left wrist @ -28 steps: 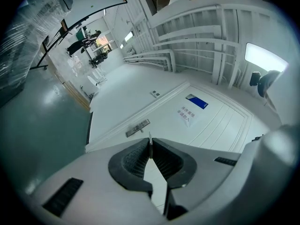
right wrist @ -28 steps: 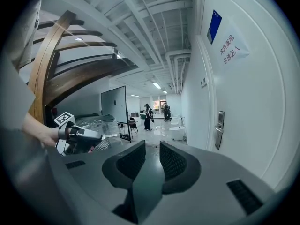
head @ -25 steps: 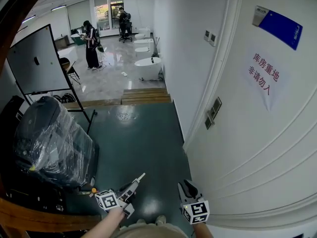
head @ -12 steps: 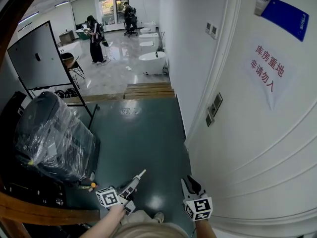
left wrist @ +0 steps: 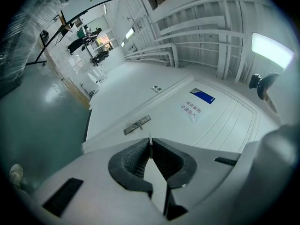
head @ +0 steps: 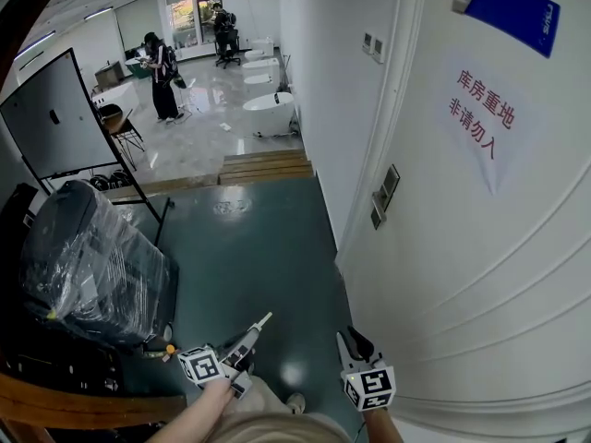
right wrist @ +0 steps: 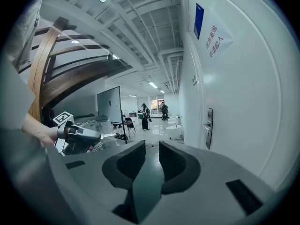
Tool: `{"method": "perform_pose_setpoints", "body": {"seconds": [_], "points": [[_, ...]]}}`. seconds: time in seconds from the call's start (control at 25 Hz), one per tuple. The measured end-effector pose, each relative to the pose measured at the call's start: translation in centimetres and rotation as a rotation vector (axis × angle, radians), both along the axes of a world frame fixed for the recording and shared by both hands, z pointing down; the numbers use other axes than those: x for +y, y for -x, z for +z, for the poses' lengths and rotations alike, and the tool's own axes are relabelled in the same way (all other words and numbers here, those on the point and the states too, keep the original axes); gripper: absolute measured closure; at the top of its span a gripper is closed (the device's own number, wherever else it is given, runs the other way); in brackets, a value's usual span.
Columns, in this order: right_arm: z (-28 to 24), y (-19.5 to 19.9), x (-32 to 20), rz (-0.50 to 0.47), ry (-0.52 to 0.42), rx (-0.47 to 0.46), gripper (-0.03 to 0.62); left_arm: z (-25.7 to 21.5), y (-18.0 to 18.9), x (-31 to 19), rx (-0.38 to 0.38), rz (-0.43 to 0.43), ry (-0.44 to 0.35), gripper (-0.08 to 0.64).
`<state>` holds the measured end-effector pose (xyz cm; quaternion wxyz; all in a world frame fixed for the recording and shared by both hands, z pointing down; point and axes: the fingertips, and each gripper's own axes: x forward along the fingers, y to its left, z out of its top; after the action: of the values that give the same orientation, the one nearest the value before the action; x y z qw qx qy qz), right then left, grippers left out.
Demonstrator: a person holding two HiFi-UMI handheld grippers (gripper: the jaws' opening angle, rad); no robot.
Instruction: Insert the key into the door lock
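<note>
My left gripper [head: 251, 333] is low in the head view, shut on a thin silver key [head: 263, 320] that pokes out ahead of its tips. In the left gripper view the key [left wrist: 149, 143] shows edge-on between the closed pads, pointing toward the door lock [left wrist: 137, 124]. This metal lock plate [head: 384, 195] sits on the edge of the white door [head: 480, 275], well ahead of both grippers. My right gripper [head: 349, 340] hangs close to the door; in its own view the right gripper [right wrist: 152, 146] stands open and empty, with the lock [right wrist: 209, 127] at right.
A plastic-wrapped dark bundle [head: 88, 257] and a whiteboard on a stand [head: 55, 113] stand at left. A wooden rail [head: 74, 404] crosses the bottom left. Wooden steps [head: 263, 166] lead to a far room with white tubs [head: 268, 113] and two people [head: 162, 77].
The head view has shifted along the door: the lock plate and door sign now sit further left. Both grippers keep about the same low places, the left still shut on the key.
</note>
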<state>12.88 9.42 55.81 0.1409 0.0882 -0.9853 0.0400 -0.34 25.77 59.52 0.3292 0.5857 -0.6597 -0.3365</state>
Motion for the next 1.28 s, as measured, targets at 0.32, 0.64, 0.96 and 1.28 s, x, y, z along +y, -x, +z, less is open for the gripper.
{"method": "perform_pose_setpoints", "body": {"seconds": [0.32, 0.64, 0.96, 1.28], "points": [[0.5, 1.3, -0.3, 0.056, 0.012, 0.018, 0.5, 0.3, 2.4, -1.2, 0.018, 0.058, 0.005, 0.528], [0.6, 4.9, -0.5, 0.102, 0.024, 0.031, 0.5, -0.1, 7.8, -2.4, 0.017, 0.092, 0.007, 0.528], [0.6, 9.9, -1.1, 0.132, 0.017, 0.038, 0.5, -0.3, 12.8, -4.1, 0.028, 0.139, -0.021, 0.528], [0.2, 16.1, -1.7, 0.141, -0.003, 0.046, 0.5, -0.3, 17.9, -5.0, 0.048, 0.177, -0.045, 0.528]]}}
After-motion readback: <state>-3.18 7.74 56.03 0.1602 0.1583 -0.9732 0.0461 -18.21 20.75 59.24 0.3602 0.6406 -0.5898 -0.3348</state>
